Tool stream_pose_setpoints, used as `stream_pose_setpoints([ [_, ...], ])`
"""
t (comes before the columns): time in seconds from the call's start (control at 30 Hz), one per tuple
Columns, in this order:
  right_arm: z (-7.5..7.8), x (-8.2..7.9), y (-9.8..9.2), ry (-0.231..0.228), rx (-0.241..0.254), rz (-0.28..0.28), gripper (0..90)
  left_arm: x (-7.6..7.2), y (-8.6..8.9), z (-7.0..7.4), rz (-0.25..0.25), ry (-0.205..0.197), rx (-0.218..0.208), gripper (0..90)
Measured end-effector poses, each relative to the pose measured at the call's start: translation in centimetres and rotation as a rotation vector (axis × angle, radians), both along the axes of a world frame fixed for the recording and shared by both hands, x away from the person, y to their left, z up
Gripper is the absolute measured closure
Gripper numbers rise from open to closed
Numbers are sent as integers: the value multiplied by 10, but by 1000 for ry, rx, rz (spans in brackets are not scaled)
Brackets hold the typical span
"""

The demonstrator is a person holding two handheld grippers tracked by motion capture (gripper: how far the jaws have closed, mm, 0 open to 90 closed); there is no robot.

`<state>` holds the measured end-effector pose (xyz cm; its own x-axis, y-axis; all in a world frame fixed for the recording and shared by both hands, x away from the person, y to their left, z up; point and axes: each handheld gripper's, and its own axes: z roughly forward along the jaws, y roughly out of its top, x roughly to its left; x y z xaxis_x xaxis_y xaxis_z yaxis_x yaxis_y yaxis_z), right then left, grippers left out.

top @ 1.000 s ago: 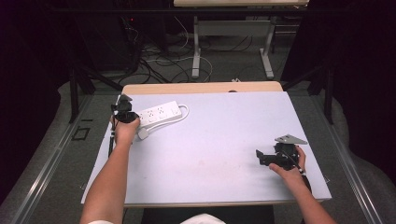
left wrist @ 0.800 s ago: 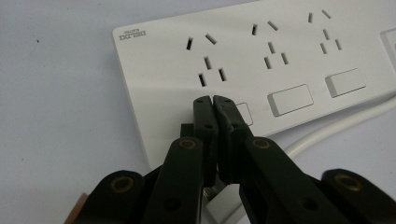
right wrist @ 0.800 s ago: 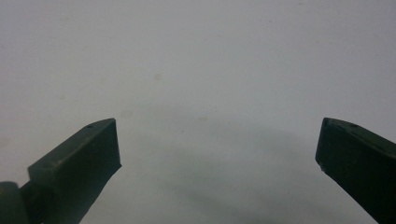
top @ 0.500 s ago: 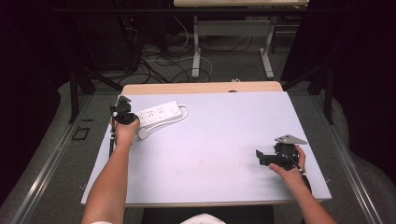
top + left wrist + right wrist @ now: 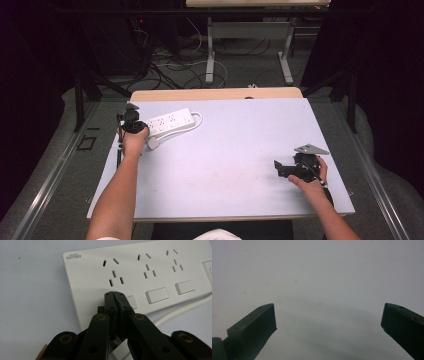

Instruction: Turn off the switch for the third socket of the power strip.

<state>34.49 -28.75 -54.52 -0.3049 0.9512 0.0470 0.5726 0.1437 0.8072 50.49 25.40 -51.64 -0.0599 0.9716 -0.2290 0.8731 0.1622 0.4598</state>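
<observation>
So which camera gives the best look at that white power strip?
The left gripper view: the power strip is close up, with sockets, switches and brand mark plain. The high view shows it small at the table's far left, beside the left gripper. The right gripper view faces bare table.

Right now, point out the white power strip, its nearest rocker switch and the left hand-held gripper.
white power strip (image 5: pixel 92 267), left gripper view, top face.
rocker switch (image 5: pixel 132 301), left gripper view, visible edge.
left hand-held gripper (image 5: pixel 114 293), left gripper view, closed tips.
</observation>
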Motion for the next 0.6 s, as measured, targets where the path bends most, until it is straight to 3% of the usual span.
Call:
stream_pose_setpoints([
  [0.33,0,0,-1,-2,-1,0,0,-2,6,3,-4,-1,-15,841],
  [0.6,0,0,-1,-2,0,1,0,-4,9,7,3,-30,-19,795],
])
